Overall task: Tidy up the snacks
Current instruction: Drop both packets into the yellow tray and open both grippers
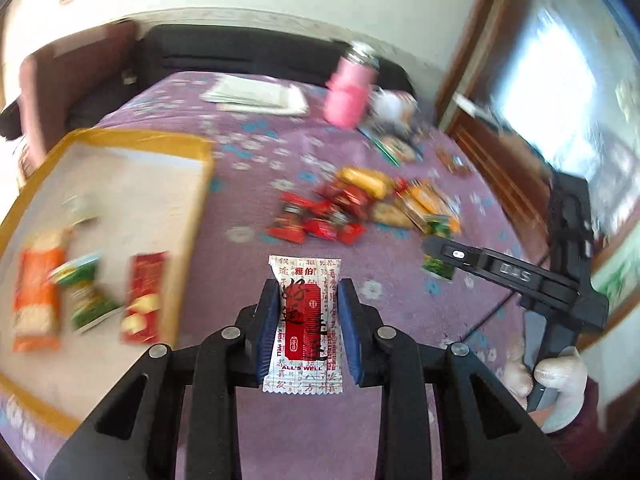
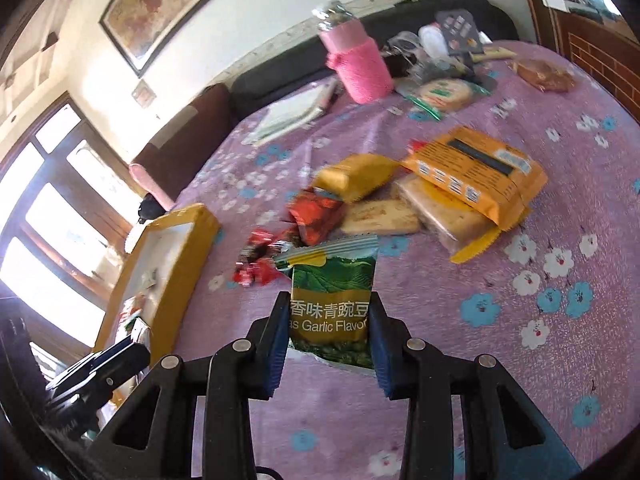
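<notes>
My left gripper [image 1: 307, 300] is shut on a white and red snack packet [image 1: 305, 320], held above the purple flowered tablecloth [image 1: 248, 160]. My right gripper [image 2: 330, 320] is shut on a green garlic pea packet [image 2: 332, 304], lifted off the cloth. In the left wrist view the right gripper [image 1: 434, 252] shows at the right with the green pea packet [image 1: 438, 270] at its tip. A yellow-rimmed box [image 1: 192, 208] at the left holds an orange packet [image 1: 36, 300], a green packet [image 1: 86, 296] and a red packet [image 1: 144, 296]. A heap of loose snacks [image 1: 352, 208] lies mid-table.
A pink knitted bottle [image 2: 360, 68] stands at the back with papers [image 1: 256, 92] beside it. Orange biscuit packs [image 2: 476, 172], red candies [image 2: 256, 260] and a round cracker bag [image 2: 440, 94] lie on the cloth. A dark sofa and a window lie beyond.
</notes>
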`<control>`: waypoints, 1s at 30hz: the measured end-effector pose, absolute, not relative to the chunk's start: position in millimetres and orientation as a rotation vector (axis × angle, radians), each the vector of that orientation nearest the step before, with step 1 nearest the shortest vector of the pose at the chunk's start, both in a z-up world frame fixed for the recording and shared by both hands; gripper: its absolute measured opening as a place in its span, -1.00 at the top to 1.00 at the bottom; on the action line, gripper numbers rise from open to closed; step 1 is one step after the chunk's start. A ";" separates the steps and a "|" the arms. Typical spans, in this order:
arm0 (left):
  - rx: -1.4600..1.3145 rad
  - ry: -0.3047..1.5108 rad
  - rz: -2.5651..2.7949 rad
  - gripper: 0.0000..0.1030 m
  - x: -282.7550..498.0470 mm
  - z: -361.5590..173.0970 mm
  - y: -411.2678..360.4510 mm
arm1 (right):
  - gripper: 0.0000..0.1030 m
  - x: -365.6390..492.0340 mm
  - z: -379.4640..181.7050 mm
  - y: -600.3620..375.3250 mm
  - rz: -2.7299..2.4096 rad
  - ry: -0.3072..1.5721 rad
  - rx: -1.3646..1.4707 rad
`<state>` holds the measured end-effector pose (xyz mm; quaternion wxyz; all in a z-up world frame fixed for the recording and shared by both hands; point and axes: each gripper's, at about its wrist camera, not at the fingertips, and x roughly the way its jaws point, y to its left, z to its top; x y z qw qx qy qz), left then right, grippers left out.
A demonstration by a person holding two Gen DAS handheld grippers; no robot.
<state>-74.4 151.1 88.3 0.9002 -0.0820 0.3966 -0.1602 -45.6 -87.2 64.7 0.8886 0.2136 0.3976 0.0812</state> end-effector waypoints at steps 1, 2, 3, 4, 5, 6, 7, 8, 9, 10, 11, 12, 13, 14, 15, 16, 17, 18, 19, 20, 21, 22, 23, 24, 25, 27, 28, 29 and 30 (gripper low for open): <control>-0.201 0.809 -0.300 0.48 -79.7 91.5 168.6 | 0.28 -47.1 70.2 -82.5 0.185 0.818 0.438; -0.216 0.803 -0.277 0.48 -82.3 92.8 179.0 | 0.28 -48.8 78.8 -74.0 0.210 0.805 0.428; -0.230 0.798 -0.242 0.48 -85.7 93.9 193.7 | 0.28 -50.1 85.2 -66.5 0.232 0.796 0.421; -0.239 0.794 -0.214 0.48 -88.0 94.0 204.4 | 0.28 -51.5 91.9 -56.5 0.260 0.786 0.412; -0.256 0.789 -0.185 0.48 -91.1 93.7 217.6 | 0.28 -52.3 98.8 -43.4 0.295 0.780 0.402; -0.277 0.784 -0.159 0.48 -93.9 92.8 230.3 | 0.29 -53.0 103.1 -32.7 0.322 0.778 0.394; -0.296 0.778 -0.129 0.48 -96.1 91.5 244.0 | 0.29 -52.8 107.1 -19.9 0.353 0.779 0.384; -0.303 0.773 -0.105 0.48 -97.5 90.0 253.9 | 0.29 -52.8 110.0 -6.6 0.381 0.783 0.373; -0.306 0.770 -0.081 0.48 -98.4 88.0 262.0 | 0.29 -52.1 111.6 10.4 0.414 0.790 0.359; -0.310 0.771 -0.049 0.48 -98.7 84.9 272.0 | 0.29 -51.5 111.9 22.3 0.438 0.799 0.351; -0.319 0.773 -0.031 0.48 -98.6 81.6 279.7 | 0.29 -51.0 110.6 36.5 0.466 0.812 0.343; -0.325 0.775 -0.014 0.48 -98.4 79.0 285.8 | 0.29 -50.4 108.8 48.1 0.490 0.824 0.336; -0.326 0.778 0.009 0.48 -97.3 75.7 292.3 | 0.29 -49.7 106.6 61.8 0.515 0.839 0.325; -0.323 0.779 0.022 0.48 -95.2 73.6 296.7 | 0.29 -48.7 104.2 77.0 0.538 0.855 0.310; -0.320 0.783 0.034 0.48 -93.3 71.0 301.2 | 0.29 -48.3 102.0 88.8 0.557 0.867 0.297; -0.312 0.788 0.051 0.48 -90.8 67.5 304.5 | 0.29 -48.3 99.2 102.8 0.577 0.881 0.282; -0.306 0.790 0.059 0.48 -90.0 66.0 307.2 | 0.29 -46.7 96.5 117.4 0.593 0.897 0.265; -0.302 0.792 0.067 0.48 -89.1 63.7 309.4 | 0.29 -45.5 94.7 128.0 0.606 0.908 0.252; -0.300 0.793 0.074 0.47 -87.6 61.5 311.8 | 0.29 -43.7 92.0 143.6 0.623 0.924 0.229; -0.303 0.792 0.077 0.47 -87.2 59.7 316.1 | 0.29 -43.0 89.3 152.4 0.632 0.932 0.213; -0.308 0.790 0.077 0.46 -85.2 58.8 318.4 | 0.29 -43.4 87.5 161.8 0.640 0.939 0.196; -0.313 0.790 0.080 0.46 -83.5 57.7 320.7 | 0.29 -41.5 84.5 172.9 0.647 0.950 0.177; -0.317 0.791 0.085 0.46 -82.4 57.0 323.1 | 0.29 -40.1 81.4 181.4 0.652 0.961 0.162; -0.325 0.788 0.089 0.46 -82.9 57.1 326.0 | 0.29 -38.6 77.5 188.9 0.653 0.972 0.150; -0.339 0.781 0.086 0.44 -83.3 57.7 329.6 | 0.29 -37.3 72.4 196.6 0.652 0.986 0.138; -0.346 0.764 0.089 0.41 -87.3 60.8 332.1 | 0.29 -38.1 65.3 206.0 0.657 1.004 0.127; -0.345 0.758 0.098 0.39 -88.0 61.9 333.5 | 0.29 -38.1 60.0 211.5 0.656 1.016 0.116; -0.343 0.753 0.111 0.35 -88.7 63.4 335.3 | 0.29 -38.2 55.8 214.7 0.653 1.023 0.108; -0.342 0.749 0.121 0.35 -89.3 64.9 335.5 | 0.28 -37.6 51.6 214.7 0.650 1.029 0.102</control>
